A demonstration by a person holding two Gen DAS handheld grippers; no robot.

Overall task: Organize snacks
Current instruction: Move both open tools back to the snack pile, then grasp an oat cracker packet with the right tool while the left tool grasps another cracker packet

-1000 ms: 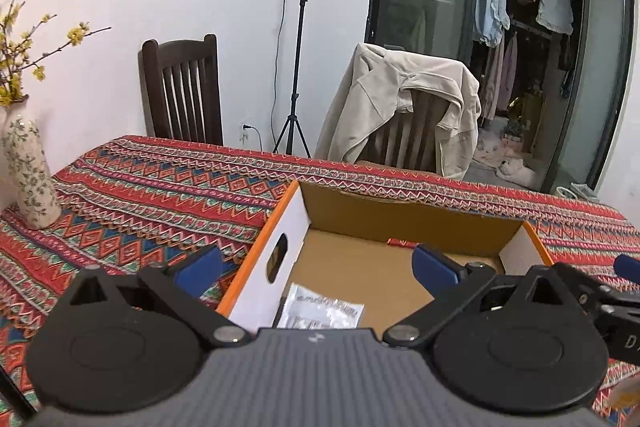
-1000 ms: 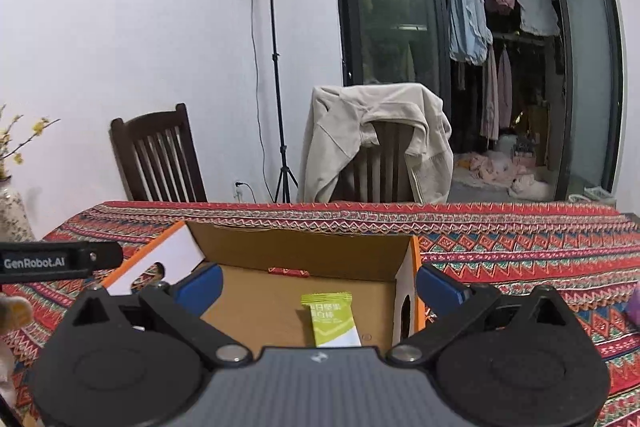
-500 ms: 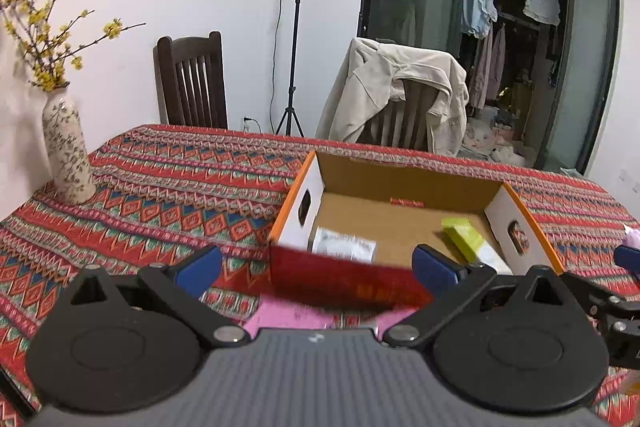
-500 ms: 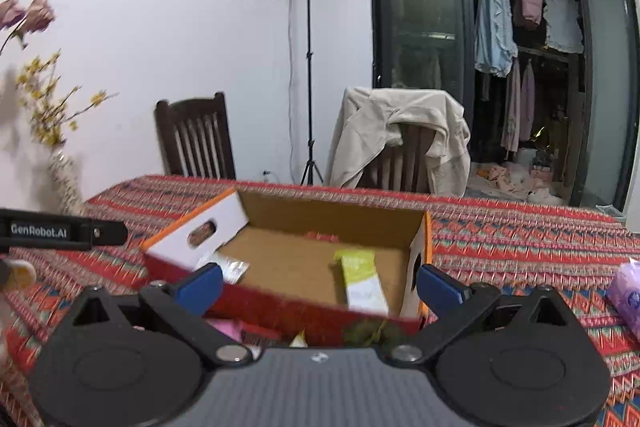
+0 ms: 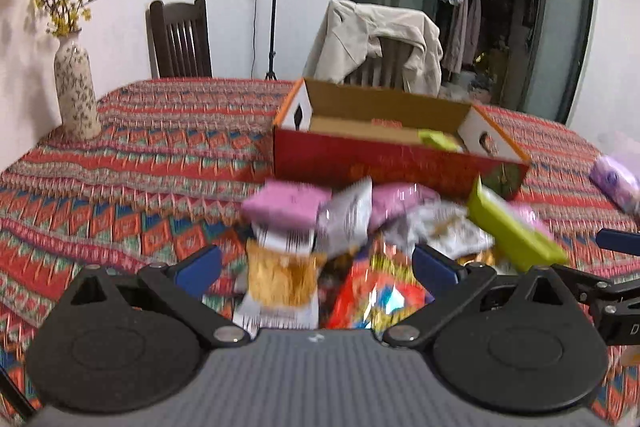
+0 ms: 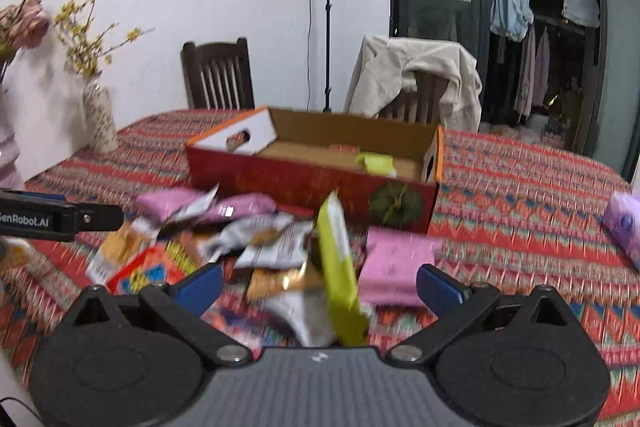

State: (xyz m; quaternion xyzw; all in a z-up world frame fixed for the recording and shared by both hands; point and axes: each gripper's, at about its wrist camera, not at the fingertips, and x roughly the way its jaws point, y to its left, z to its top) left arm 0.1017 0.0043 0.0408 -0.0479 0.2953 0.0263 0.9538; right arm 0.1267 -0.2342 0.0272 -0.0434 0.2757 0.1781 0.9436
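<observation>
A red cardboard box (image 5: 396, 163) (image 6: 312, 183) stands open on the table, with a green packet (image 5: 440, 141) (image 6: 376, 163) inside. A loose pile of snack packets lies in front of it: pink packs (image 5: 284, 205) (image 6: 396, 267), a tall green pack (image 6: 340, 267) (image 5: 512, 231), silver, orange and red bags (image 5: 380, 299). My left gripper (image 5: 316, 267) is open and empty just above the pile. My right gripper (image 6: 320, 283) is open and empty, with the green pack between its fingers without touching them.
The table has a red patterned cloth (image 5: 160, 155). A vase with flowers (image 5: 76, 95) stands at the left edge. A purple pack (image 6: 624, 223) lies far right. Two chairs (image 6: 218, 75), one draped with a beige jacket (image 6: 416, 83), stand behind the table.
Both grippers have pulled back from over the box toward the near side of the table, empty and still open. The snack pile has come into view in front of the box.
</observation>
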